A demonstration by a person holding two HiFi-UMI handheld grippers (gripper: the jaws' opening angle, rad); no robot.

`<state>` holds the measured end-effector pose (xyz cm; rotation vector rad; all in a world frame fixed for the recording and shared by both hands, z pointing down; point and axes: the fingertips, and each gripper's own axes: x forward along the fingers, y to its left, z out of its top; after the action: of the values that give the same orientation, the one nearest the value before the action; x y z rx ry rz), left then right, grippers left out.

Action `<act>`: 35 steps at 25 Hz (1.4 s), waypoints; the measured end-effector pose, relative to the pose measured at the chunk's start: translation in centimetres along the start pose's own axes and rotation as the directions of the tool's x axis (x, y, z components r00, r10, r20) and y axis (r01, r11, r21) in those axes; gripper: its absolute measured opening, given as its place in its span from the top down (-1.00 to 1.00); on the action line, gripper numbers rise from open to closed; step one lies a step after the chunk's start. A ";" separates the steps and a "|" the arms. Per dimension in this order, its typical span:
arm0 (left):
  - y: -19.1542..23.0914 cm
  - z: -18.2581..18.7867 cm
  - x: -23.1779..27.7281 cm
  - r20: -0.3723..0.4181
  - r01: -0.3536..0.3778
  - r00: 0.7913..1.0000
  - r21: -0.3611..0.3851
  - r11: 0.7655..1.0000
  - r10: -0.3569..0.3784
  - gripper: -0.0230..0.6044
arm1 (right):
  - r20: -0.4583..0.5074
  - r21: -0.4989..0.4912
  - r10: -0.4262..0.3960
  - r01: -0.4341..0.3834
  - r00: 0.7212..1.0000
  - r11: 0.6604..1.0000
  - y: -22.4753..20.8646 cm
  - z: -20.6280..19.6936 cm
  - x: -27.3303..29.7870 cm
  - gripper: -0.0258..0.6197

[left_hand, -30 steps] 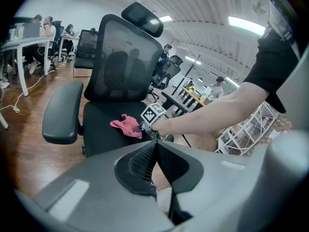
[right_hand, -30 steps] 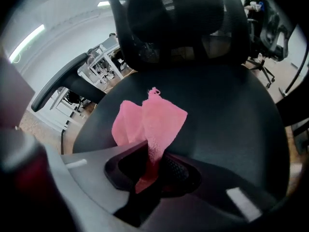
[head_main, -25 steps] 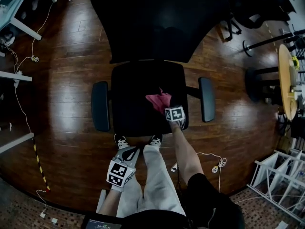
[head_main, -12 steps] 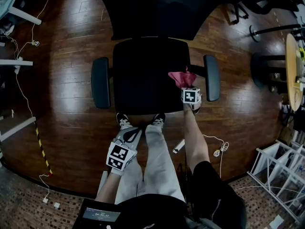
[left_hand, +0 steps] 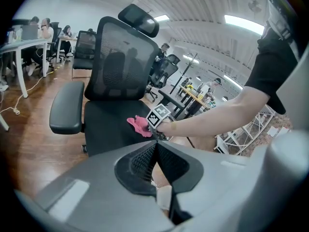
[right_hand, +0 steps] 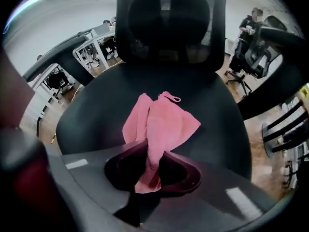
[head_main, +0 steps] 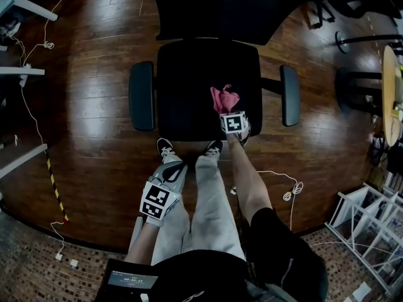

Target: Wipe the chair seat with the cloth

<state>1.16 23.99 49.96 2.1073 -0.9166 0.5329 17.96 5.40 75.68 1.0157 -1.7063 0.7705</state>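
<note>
Right gripper view: right tongs (right_hand: 150,151) pinch the pink cloth (right_hand: 164,120), which lies spread on the seat (right_hand: 96,115) (front right part). Left tongs (left_hand: 156,144) are closed and empty, over the person's legs (head_main: 208,219), apart from the seat.

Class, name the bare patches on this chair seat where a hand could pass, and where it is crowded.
Bare: the black chair seat from the padded left armrest across to the pink cloth, and the strip below the mesh backrest. Crowded: the front right part, where the right gripper clamps that cloth.
</note>
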 end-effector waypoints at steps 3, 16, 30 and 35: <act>0.5 -0.3 -0.6 0.005 -0.005 1.000 -0.007 1.000 0.005 0.95 | -0.002 -0.043 0.070 -0.070 0.998 0.997 5.6 0.8 0.8 0.73; 3.1 -1.8 -3.3 0.008 -0.031 0.999 -0.036 0.999 0.032 0.95 | 0.061 -0.230 0.405 -0.382 0.912 0.895 26.9 5.3 -0.3 0.73; 1.8 -1.4 -1.9 -0.025 0.007 1.000 0.006 1.000 -0.007 0.95 | 0.031 -0.190 0.356 -0.344 0.934 0.920 19.5 0.8 -0.1 0.73; 0.4 -1.7 -0.8 -0.047 0.044 0.998 0.018 0.999 -0.043 0.95 | 0.045 -0.019 0.205 -0.205 0.978 0.979 9.0 -2.2 -0.8 0.73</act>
<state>0.22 25.42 50.72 2.1183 -0.8406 0.5681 11.00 11.60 75.28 0.8621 -1.8747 0.8705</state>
